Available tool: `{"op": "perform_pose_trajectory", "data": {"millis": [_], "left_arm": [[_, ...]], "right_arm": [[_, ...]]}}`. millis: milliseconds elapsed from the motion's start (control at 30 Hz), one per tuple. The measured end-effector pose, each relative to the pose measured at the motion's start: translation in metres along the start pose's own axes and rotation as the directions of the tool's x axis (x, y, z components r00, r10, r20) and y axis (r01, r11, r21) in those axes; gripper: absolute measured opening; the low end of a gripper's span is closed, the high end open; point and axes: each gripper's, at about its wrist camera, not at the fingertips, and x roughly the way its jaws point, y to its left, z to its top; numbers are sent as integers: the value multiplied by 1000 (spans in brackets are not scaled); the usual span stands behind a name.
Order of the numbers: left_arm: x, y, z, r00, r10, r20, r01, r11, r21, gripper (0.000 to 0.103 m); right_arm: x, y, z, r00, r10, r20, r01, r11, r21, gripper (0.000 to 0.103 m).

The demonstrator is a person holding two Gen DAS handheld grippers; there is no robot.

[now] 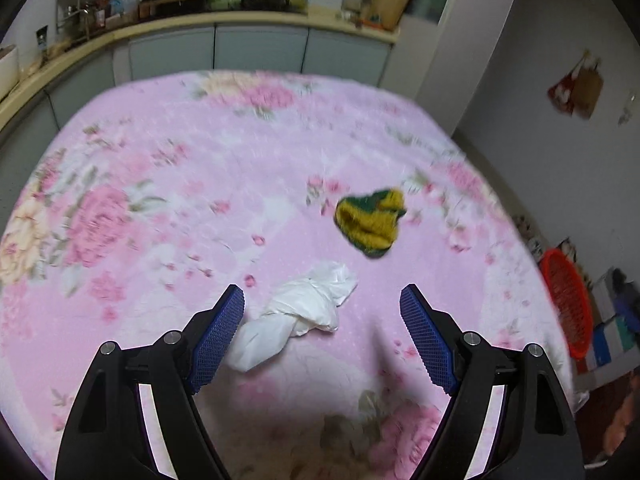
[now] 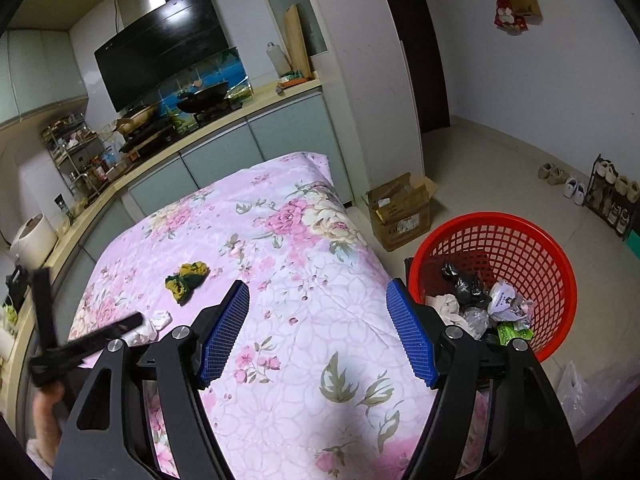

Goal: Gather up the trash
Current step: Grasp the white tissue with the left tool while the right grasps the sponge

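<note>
While both tongs hung wide open and empty, the left gripper (image 1: 322, 300) was nearer a crumpled white tissue (image 1: 298, 316) on the pink floral cloth (image 1: 160, 168). Its long axis ran from near-left, by the left pad, to far-right. The right gripper (image 2: 318, 302) hovered beside the red basket (image 2: 560, 280), partly filled with trash.

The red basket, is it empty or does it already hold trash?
Not empty: the red basket holds crumpled wrappers and a black bag.

Tissue wad (image 1: 300, 316) on table (image 1: 160, 152), crumpled wrapper (image 1: 370, 222) behind it, basket (image 2: 494, 280) right of table
</note>
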Motion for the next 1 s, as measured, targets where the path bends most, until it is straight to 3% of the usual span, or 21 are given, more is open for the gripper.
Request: {"op": "perform_pose_trajectory", "data": {"millis": [167, 300, 333, 633, 1000], "left_arm": [[22, -5, -4, 1000, 13, -25, -13, 1000, 4, 77], [25, -6, -5, 999, 14, -33, -13, 1000, 18, 44], [25, -5, -6, 999, 13, -32, -12, 1000, 15, 42], [-6, 5, -13, 998, 34, 60, -34, 999, -11, 39], [-63, 32, -30, 972, 145, 187, -131, 988, -88, 39]], "right_arm": [[3, -5, 1, 1000, -1, -5, 1, 1000, 16, 69], [8, -4, -1, 1000, 1, -19, 0, 1000, 19, 69], [9, -3, -2, 1000, 3, -22, -3, 1000, 18, 69], [15, 3, -3, 999, 12, -40, -12, 1000, 3, 69], [44, 60, 1, 991, 102, -85, -109, 991, -77, 69]]}}
